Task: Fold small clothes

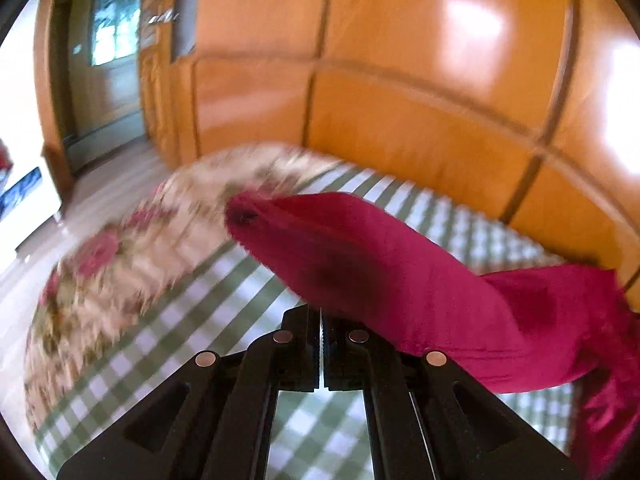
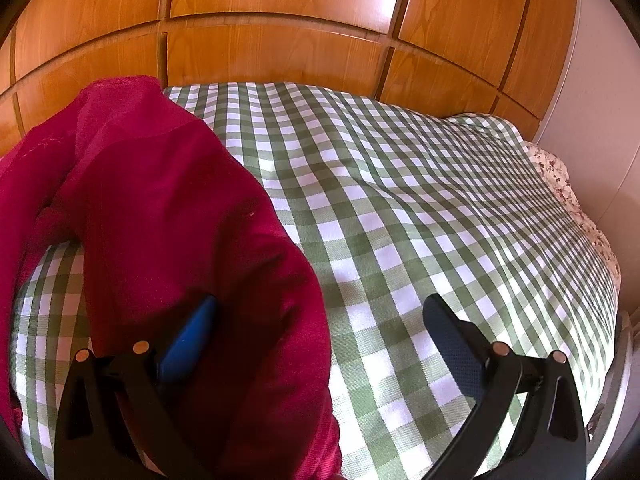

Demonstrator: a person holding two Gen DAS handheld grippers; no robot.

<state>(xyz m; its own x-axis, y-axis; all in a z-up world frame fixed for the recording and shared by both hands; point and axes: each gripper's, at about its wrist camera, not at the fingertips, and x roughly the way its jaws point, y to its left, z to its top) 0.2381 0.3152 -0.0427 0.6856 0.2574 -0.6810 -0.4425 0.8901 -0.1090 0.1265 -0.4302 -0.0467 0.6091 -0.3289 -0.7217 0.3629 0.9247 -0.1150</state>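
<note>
A dark red garment hangs in the air above the green-and-white checked cloth. My left gripper is shut on an edge of the garment and holds it up; the cloth trails off to the right. In the right wrist view the same garment drapes down on the left over the checked cloth. My right gripper is open. Its left blue pad touches the hanging garment; its right finger is free over the cloth.
A floral bedspread lies under the checked cloth and shows at its left edge, and at the right edge. Orange wooden wardrobe doors stand right behind the bed. A doorway opens at far left.
</note>
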